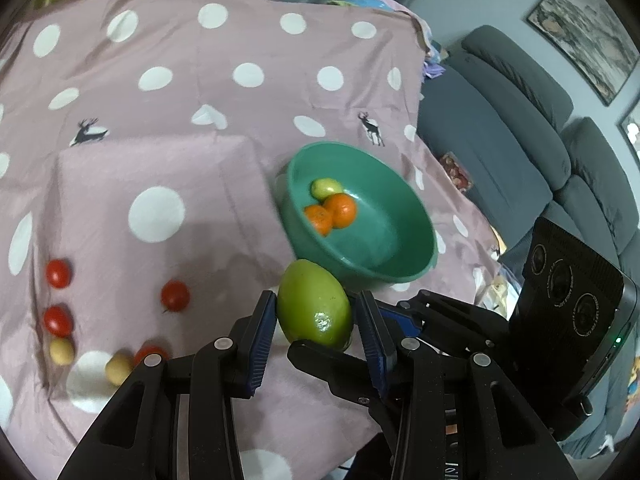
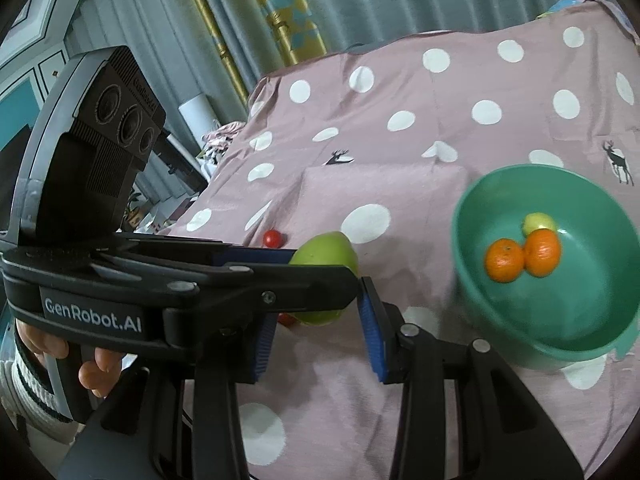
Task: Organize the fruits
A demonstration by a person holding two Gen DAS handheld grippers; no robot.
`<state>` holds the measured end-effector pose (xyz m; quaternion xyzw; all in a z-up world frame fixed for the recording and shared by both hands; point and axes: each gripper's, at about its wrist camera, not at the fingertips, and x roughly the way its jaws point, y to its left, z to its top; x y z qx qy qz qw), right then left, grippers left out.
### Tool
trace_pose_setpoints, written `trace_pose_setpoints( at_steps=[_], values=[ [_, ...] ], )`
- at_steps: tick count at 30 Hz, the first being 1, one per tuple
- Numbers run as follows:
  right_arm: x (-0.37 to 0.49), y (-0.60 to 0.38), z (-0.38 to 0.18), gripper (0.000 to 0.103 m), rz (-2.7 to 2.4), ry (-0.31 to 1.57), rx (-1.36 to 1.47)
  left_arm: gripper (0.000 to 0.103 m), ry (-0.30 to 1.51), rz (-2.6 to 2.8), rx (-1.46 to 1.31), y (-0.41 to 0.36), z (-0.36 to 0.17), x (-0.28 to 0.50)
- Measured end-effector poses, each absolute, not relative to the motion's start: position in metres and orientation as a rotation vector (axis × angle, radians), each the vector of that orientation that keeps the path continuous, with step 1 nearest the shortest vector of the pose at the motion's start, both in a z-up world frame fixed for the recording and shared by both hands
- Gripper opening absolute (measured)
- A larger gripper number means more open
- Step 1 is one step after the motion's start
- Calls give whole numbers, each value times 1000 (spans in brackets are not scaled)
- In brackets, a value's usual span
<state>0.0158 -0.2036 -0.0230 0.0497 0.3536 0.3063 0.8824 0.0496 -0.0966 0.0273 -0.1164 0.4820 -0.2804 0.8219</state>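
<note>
Green mango (image 1: 314, 306): smooth, oval, glossy (tiny brown speck), between tools.

Counted across both wrist views: one large green fruit (image 1: 314, 306), seen between the blue pads of both crossed grippers. One teal bowl (image 1: 384, 268), just beyond the grippers. Inside it, two oranges (image 1: 332, 212) and one small yellow-green fruit (image 1: 326, 188) are counted. Four red tomatoes (image 1: 175, 296) are counted on the cloth left of the left gripper (one half hidden behind its finger). Two small pale yellow fruits (image 1: 62, 351) are noted beside them. Two grippers in view.
</note>
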Motion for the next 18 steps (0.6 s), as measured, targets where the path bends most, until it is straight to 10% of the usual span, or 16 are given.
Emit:
trace_pose_setpoints(
  at_steps=[18],
  values=[
    [26,-265,-27,40,514,709,175,41,1063,-718,-201,-159,24,82]
  ],
)
